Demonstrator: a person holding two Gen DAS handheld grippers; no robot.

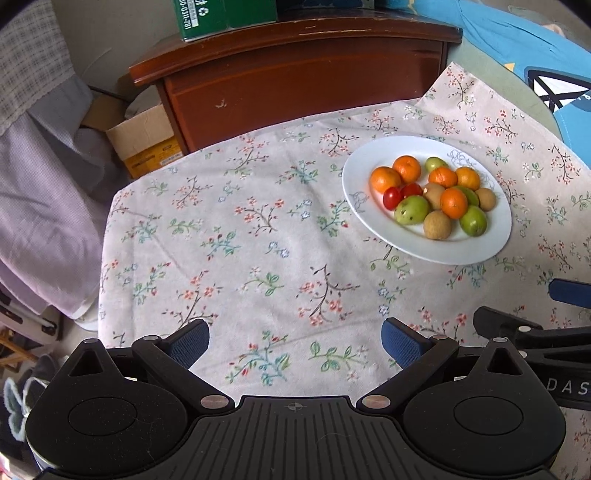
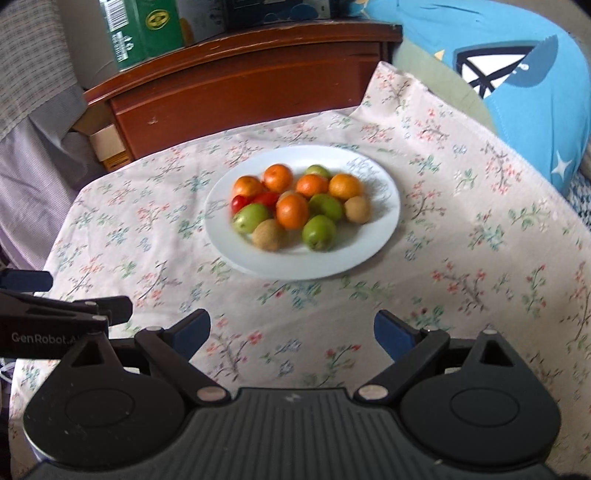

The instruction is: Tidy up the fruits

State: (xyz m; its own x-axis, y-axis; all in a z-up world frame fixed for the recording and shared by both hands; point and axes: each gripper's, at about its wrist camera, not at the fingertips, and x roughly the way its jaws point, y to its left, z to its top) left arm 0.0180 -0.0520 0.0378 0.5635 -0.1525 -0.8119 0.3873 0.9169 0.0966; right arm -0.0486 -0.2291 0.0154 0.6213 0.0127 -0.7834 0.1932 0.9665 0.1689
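Fruit is piled on a white plate (image 1: 428, 245) that sits on a table covered by a floral tablecloth (image 1: 236, 236). The pile holds five small oranges (image 1: 453, 202), several green fruits (image 1: 410, 210), a few round brown fruits (image 1: 437, 225) and two red cherry tomatoes (image 1: 392, 197), all touching or close together toward the plate's middle. Both grippers hover over the cloth at the near edge, well apart from the plate, side by side. On the left gripper (image 1: 295, 341), the jaws are spread wide with nothing between them, the blue pads (image 1: 190, 343) facing bare cloth; the plate lies ahead and to its right. On the right gripper (image 2: 291, 334), the jaws are likewise spread wide and empty, and the plate (image 2: 369, 251) lies almost straight ahead. Behind the table stands a dark wooden cabinet (image 1: 295, 92) with a green box (image 1: 225, 16) on top, and a blue cushion (image 2: 517, 92) rests at the far right.
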